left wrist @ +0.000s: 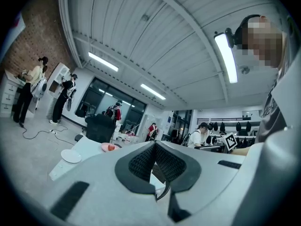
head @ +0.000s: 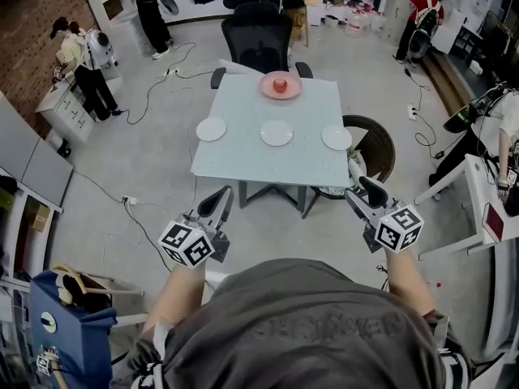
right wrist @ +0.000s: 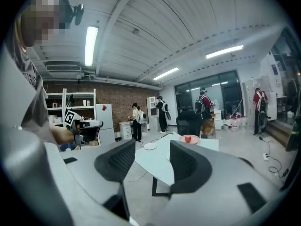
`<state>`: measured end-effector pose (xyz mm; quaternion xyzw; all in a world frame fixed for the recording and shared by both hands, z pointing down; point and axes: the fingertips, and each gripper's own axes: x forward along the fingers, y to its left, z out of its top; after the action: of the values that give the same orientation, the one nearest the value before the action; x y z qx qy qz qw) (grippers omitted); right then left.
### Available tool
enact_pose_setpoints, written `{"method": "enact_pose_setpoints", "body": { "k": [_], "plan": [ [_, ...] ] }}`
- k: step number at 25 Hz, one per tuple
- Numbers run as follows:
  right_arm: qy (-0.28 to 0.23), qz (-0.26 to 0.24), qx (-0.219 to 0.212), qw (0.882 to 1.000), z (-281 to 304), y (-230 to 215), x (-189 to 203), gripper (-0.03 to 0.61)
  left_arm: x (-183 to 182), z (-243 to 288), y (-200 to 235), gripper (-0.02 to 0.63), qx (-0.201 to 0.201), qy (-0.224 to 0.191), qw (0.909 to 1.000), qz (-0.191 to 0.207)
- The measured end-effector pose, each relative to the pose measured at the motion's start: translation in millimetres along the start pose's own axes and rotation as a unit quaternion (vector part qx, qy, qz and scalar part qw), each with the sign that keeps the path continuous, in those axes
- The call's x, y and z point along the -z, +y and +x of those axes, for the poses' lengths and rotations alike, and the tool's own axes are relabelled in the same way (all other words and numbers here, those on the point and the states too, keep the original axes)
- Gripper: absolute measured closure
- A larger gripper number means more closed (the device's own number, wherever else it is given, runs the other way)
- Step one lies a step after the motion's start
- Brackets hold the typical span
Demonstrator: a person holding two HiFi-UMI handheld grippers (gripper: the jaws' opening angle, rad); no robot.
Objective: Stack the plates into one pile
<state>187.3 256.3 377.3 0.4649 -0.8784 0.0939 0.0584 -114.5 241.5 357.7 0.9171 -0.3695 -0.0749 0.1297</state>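
Observation:
Three white plates lie in a row on the pale square table: a left plate, a middle plate and a right plate. At the table's far edge a pink plate holds a red apple. Both grippers hang short of the table's near edge, touching nothing. My left gripper is shut and empty; its view shows the left plate far ahead. My right gripper stands open with nothing between its fingers; a white plate and the apple show beyond it.
A black office chair stands behind the table, and a round brown basket stool sits at its right corner. Cables trail over the floor. People stand at the room's edges. A white bench is on the right.

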Motion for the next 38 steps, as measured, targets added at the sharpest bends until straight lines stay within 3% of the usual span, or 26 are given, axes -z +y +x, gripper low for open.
{"method": "enact_pose_setpoints", "body": {
  "k": [5,9,14,21,28,33,38],
  "plan": [
    [0.001,0.009,-0.012,1.000,10,-21,5,0.362,13,19,-2,0.621,-0.006,0.013,0.9999,-0.008],
    [0.004,0.017,-0.009,1.000,39,-39,9,0.362,11,37,27,0.621,-0.008,0.015,0.9998,-0.009],
    [0.012,0.021,0.009,1.000,104,-65,8,0.364,7,81,98,0.621,0.009,0.021,0.9996,-0.017],
    [0.003,0.033,0.072,0.997,220,-121,-12,0.368,-21,188,223,0.621,0.068,0.035,0.9969,-0.019],
    [0.017,0.042,0.129,0.991,302,-169,-28,0.368,-40,270,297,0.621,0.133,0.060,0.9892,-0.006],
    [0.042,0.050,0.140,0.988,328,-195,-20,0.368,-30,302,325,0.621,0.137,0.068,0.9880,-0.024],
    [0.052,0.061,0.125,0.989,337,-239,-17,0.370,-21,335,326,0.621,0.116,0.074,0.9902,-0.025]
  ]
}}
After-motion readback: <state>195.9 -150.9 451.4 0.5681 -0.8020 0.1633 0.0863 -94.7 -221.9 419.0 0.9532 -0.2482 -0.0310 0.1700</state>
